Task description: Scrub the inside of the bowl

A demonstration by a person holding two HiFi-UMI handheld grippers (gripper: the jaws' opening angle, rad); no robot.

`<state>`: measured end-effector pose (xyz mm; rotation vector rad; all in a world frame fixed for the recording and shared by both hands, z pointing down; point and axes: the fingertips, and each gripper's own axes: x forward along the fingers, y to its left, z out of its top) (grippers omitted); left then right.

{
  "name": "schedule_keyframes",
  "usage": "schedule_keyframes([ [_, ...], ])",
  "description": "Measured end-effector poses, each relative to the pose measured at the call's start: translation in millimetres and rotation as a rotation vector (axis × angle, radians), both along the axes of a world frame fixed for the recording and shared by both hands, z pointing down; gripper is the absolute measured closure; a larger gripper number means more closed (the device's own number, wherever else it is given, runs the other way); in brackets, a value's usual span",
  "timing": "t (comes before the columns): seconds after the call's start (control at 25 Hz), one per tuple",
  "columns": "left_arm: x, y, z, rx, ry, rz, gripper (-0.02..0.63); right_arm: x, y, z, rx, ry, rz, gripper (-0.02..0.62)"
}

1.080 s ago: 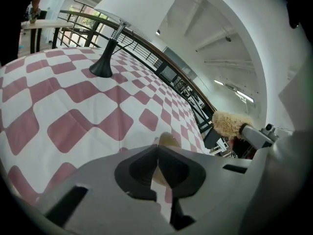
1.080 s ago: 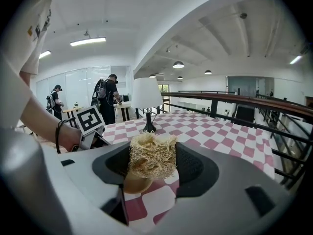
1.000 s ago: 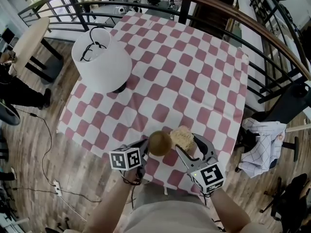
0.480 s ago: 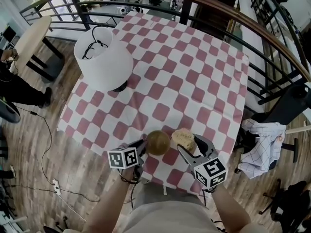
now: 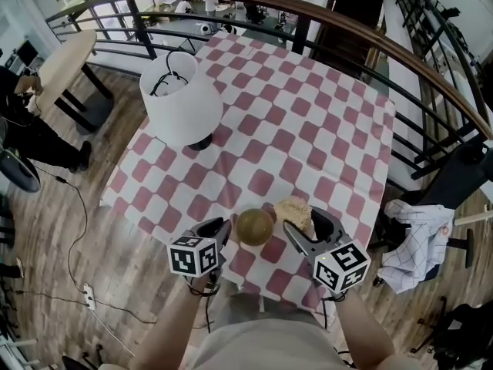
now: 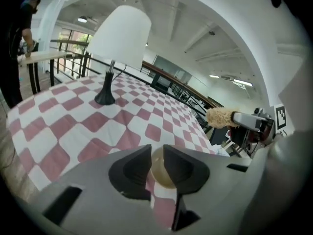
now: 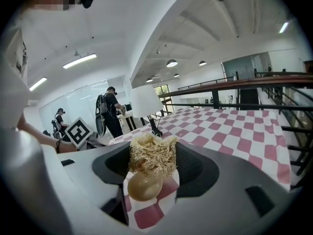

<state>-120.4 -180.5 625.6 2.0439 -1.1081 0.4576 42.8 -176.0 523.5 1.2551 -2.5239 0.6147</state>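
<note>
A small round olive-brown bowl [image 5: 254, 227] rests on the red-and-white checked tablecloth [image 5: 308, 129] near the front edge. My left gripper [image 5: 219, 231] hangs just left of the bowl. Its jaws have just been opening, with a gap between the pads. In the left gripper view, the bowl [image 6: 159, 169] shows below through the gap of that gripper [image 6: 157, 153], untouched by the pads. My right gripper [image 5: 304, 223] is shut on a tan fibrous scrubber [image 5: 293, 213] just right of the bowl. In the right gripper view, the scrubber [image 7: 149, 148] fills the jaws of that gripper [image 7: 153, 154] above the bowl [image 7: 145, 185].
A table lamp with a white shade [image 5: 181, 99] stands at the table's far left. A dark railing [image 5: 431, 75] curves round the back and right. A chair with a draped cloth [image 5: 420, 237] stands to the right. At the left are a round table [image 5: 69, 60] and a person [image 5: 23, 129].
The left gripper's jaws came apart and let go of the bowl, then rose and drew back. The bowl now sits on the cloth. The scrubber has come away from the bowl.
</note>
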Motion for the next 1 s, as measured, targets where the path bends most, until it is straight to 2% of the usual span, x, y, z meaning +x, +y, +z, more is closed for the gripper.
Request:
schedule_keyframes([
  [0.12, -7.6, -6.9, -49.2, 0.152, -0.102, 0.005, 0.572, -2.1, -2.4, -23.6, 0.055, 0.010, -0.010, 0.344],
  [0.16, -8.6, -8.9, -66.4, 0.195, -0.120, 0.006, 0.574, -3.0, -3.4, -32.2, 0.071, 0.010, -0.013, 0.344],
  [0.64, -6.5, 3.9, -253.9, 0.614, -0.154, -0.031, 0.591, -15.3, 12.6, -163.3, 0.358, 0.004, -0.065, 0.344],
  [0.84, -0.2, 27.9, -316.9, 0.804, -0.215, -0.031, 0.591, -20.2, 39.4, -214.7, 0.477, 0.017, -0.091, 0.344],
  [1.0, 9.6, 49.6, -343.0, 0.854, -0.200, -0.035, 0.592, -21.2, 61.0, -239.3, 0.551, 0.030, -0.099, 0.344],
])
